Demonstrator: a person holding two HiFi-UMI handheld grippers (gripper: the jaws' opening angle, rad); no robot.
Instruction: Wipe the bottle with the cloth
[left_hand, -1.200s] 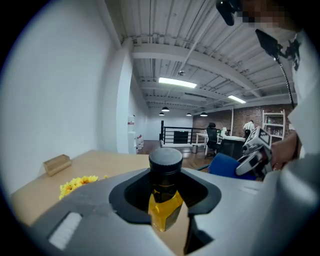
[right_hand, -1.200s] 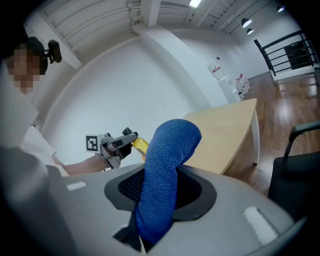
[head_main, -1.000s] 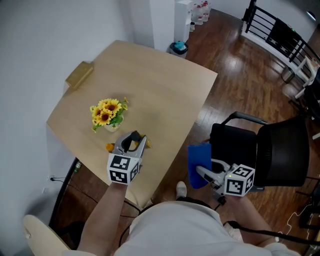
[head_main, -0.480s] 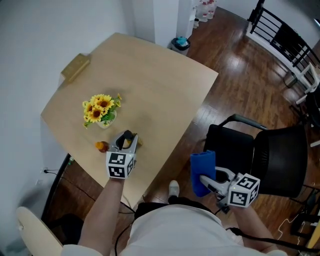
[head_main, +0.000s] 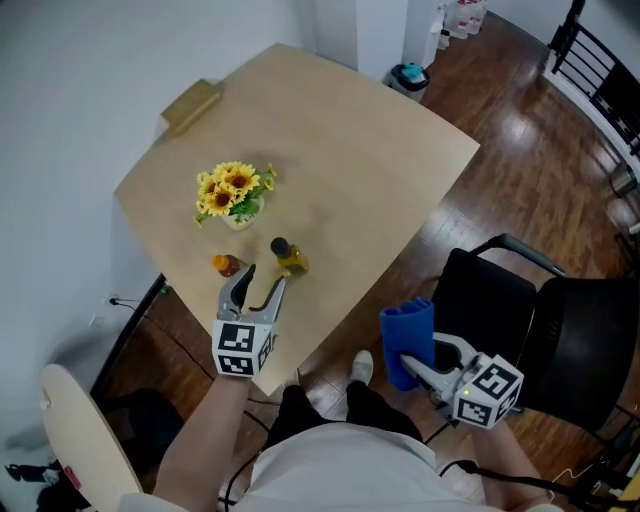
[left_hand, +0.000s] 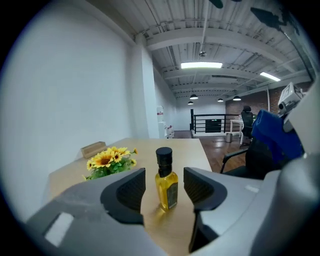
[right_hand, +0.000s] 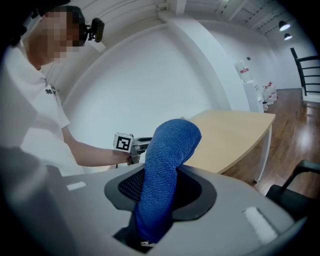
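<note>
A small bottle of yellow oil with a black cap stands upright on the wooden table. My left gripper is just short of it with its jaws opening; the bottle stands free beyond the two pads, untouched. My right gripper hovers off the table's right side, above the floor, shut on a folded blue cloth that sticks up from its jaws.
A pot of sunflowers and a small orange thing sit left of the bottle. A wooden block lies at the table's far left edge. A black chair stands at the right on the wood floor.
My left gripper let go of the bottle and drew back toward me; the bottle now stands alone on the table. The right gripper keeps hold of the cloth.
</note>
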